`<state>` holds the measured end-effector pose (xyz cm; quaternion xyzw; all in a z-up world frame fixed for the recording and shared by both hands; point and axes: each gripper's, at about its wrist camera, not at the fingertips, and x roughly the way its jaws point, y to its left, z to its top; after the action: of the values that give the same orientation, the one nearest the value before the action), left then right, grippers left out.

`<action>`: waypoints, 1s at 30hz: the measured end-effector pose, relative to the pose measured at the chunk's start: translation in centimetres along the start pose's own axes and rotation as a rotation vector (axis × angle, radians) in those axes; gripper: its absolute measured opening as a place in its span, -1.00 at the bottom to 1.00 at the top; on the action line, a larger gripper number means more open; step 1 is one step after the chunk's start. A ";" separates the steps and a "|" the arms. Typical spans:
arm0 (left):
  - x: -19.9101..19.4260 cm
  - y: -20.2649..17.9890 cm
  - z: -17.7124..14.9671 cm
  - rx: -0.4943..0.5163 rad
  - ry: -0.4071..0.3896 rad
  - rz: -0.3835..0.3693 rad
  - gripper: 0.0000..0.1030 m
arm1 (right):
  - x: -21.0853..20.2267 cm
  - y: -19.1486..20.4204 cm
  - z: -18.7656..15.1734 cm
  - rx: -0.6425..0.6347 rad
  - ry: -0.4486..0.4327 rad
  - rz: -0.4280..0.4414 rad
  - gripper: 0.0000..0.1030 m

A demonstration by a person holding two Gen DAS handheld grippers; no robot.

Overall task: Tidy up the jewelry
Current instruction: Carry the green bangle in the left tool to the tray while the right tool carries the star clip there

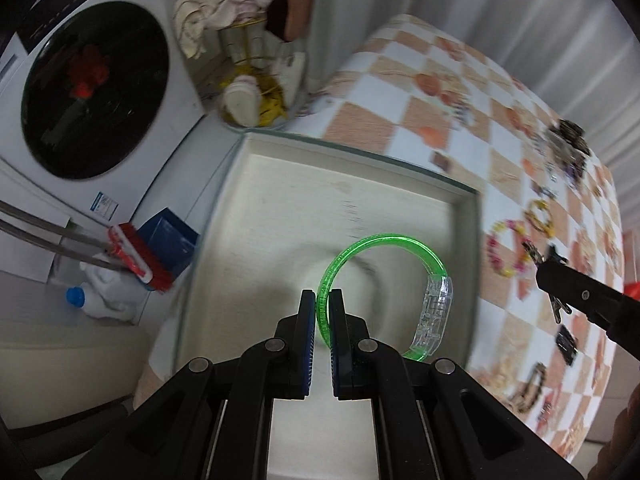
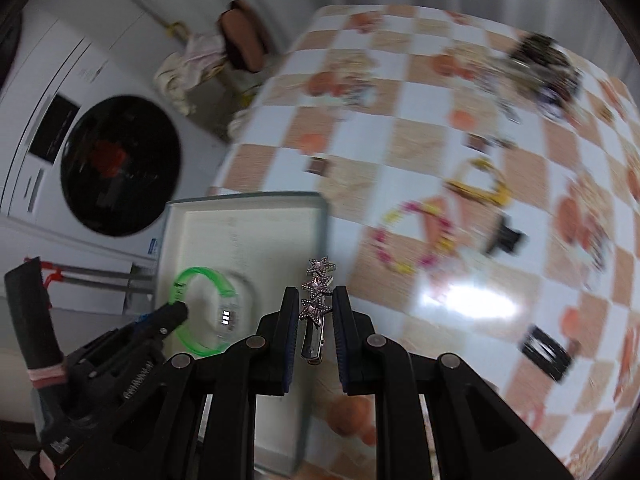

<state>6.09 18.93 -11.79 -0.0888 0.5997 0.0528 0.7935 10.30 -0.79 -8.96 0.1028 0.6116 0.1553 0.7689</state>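
My left gripper [image 1: 322,300] is shut on a green translucent bracelet [image 1: 384,240] with a clear clasp and holds it over the cream tray [image 1: 468,216]. The bracelet also shows in the right wrist view [image 2: 200,276], with the left gripper [image 2: 176,312] on it above the tray [image 2: 320,216]. My right gripper [image 2: 314,296] is shut on a star hair clip [image 2: 318,288] with three pink rhinestone stars, beside the tray's right rim. The right gripper [image 1: 548,268] also shows at the right edge of the left wrist view.
The tray sits at the left end of a checkered orange-and-white table [image 2: 420,140]. On it lie a pink-yellow bead bracelet [image 2: 416,236], a yellow bracelet [image 2: 480,184], black clips [image 2: 544,348] and a dark jewelry pile [image 2: 540,60]. A washing machine [image 1: 92,92] stands left.
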 end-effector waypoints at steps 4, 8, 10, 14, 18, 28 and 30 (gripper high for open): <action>1.7 1.1 0.9 -0.012 -0.003 0.019 -0.78 | 2.6 2.3 1.2 -0.040 0.011 0.009 -0.65; 3.4 1.4 1.7 -0.015 -0.005 0.039 -0.78 | 5.2 3.2 2.1 -0.054 0.021 0.004 -0.65; 4.1 1.3 2.0 -0.011 -0.004 0.050 -0.78 | 6.2 3.2 2.5 -0.055 0.027 0.003 -0.65; 5.3 0.9 2.1 0.004 0.003 0.074 -0.78 | 7.9 3.2 2.8 -0.063 0.038 -0.007 -0.65; 5.5 0.4 1.9 0.028 -0.011 0.101 -0.78 | 9.1 2.7 2.7 -0.054 0.064 -0.011 -0.65; 5.5 -0.4 1.8 0.064 -0.008 0.150 -0.77 | 10.5 2.0 2.1 -0.022 0.119 -0.002 -0.62; 5.4 -0.4 1.8 0.059 -0.003 0.151 -0.77 | 10.3 2.0 2.1 -0.022 0.117 0.007 -0.54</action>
<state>9.40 18.83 -16.51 -0.0199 0.6047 0.0951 0.7905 14.26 4.92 -17.14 0.0872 0.6533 0.1706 0.7324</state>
